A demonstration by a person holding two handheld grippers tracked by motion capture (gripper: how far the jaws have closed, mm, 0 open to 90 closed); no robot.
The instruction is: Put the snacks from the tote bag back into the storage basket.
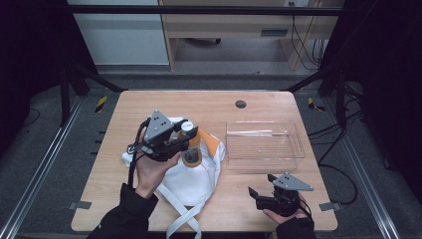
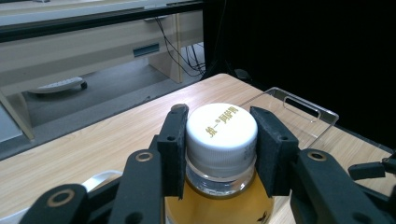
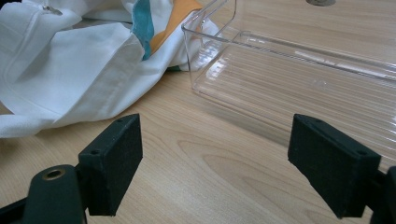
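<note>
My left gripper (image 1: 185, 135) is shut on the neck and white cap of a bottle (image 1: 191, 152) of orange drink, held above a white cloth bag (image 1: 191, 179) with orange and teal trim. In the left gripper view the pads (image 2: 173, 149) clamp just under the white cap (image 2: 222, 128), which has gold lettering on top. Near the table's front right, my right gripper (image 1: 253, 191) rests open on the wood with nothing between its jaws. In the right gripper view its gripper (image 3: 215, 172) faces the bag (image 3: 74, 70) and a clear plastic tray (image 3: 299, 74).
The clear tray (image 1: 263, 147) stands empty at the middle right of the wooden table (image 1: 149, 104). A small dark round grommet (image 1: 241, 104) sits near the far edge. The bag's white straps (image 1: 184, 221) trail off the front edge. Dark frame posts flank the table.
</note>
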